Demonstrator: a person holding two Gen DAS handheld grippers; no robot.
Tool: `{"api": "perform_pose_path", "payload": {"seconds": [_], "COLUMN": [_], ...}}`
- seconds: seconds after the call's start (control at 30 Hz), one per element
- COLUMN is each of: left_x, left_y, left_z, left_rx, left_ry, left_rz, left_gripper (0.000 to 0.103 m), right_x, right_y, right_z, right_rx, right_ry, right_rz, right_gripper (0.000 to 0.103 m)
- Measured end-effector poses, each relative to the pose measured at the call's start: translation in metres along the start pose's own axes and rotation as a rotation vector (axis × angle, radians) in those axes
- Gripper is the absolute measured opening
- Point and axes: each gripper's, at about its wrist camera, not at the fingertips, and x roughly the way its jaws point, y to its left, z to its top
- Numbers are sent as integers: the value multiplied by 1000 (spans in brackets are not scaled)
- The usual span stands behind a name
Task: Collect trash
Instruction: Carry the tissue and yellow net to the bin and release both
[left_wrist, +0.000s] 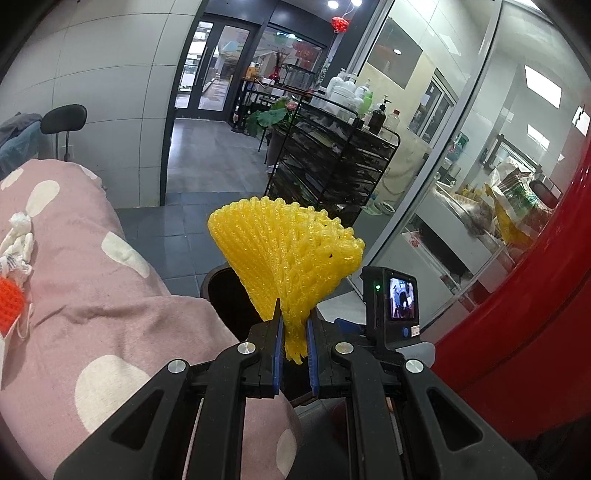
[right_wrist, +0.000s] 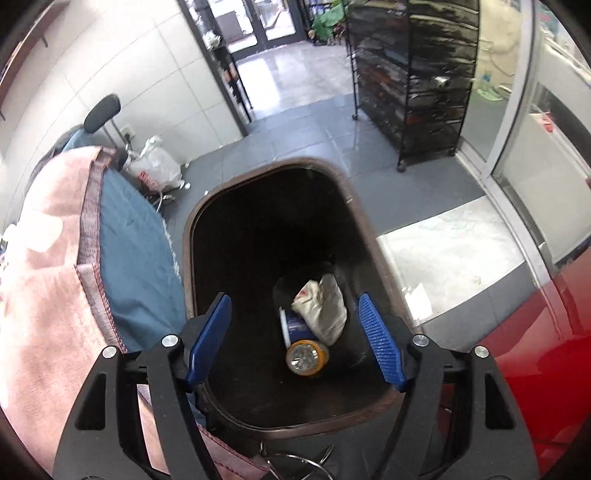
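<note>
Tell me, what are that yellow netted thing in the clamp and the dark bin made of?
The yellow net, pinched in the left gripper, looks like soft foam mesh, probably fruit wrapping: bubbly matte strands fanning out.

The bin seems hard dark plastic with a smooth brown rim, though its interior is too dark to be sure.

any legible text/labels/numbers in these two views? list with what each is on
None legible.
White wrapper in the bin: red print, too blurred.
Blue can: white marks, unreadable.
White plastic bag on the floor: red print, too small.
Sticker by the camera screen: too small.
</note>
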Motion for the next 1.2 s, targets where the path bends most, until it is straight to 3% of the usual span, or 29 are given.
{"api": "perform_pose_path", "payload": {"seconds": [0.27, 0.6, 0.67, 0.7, 0.73, 0.9, 1.2], "left_x": [52, 104, 110, 111, 110, 102, 65], "left_y": [-14, -15, -14, -13, -11, -9, -15], "left_z": [0, -5, -7, -8, -8, -14, -15], "left_rx": [7, 32, 30, 26, 19, 13, 46], "left_ry": [108, 227, 255, 259, 255, 250, 159], "left_rz": [-82, -55, -55, -46, -39, -36, -8], "left_gripper": [11, 12, 29, 57, 77, 83, 92], "right_x": [-34, -48, -49, -49, -48, -49, -52], "right_y": [-26, -51, -54, -55, -56, -53, -31], "right_z": [3, 1, 1, 1, 2, 2, 3], "right_rx": [42, 94, 101, 104, 106, 103, 65], "right_ry": [-73, -104, -103, -104, -104, -105, -109], "right_rz": [-37, -79, -79, -80, -81, -79, -37], "right_gripper": [72, 81, 81, 81, 81, 82, 84]}}
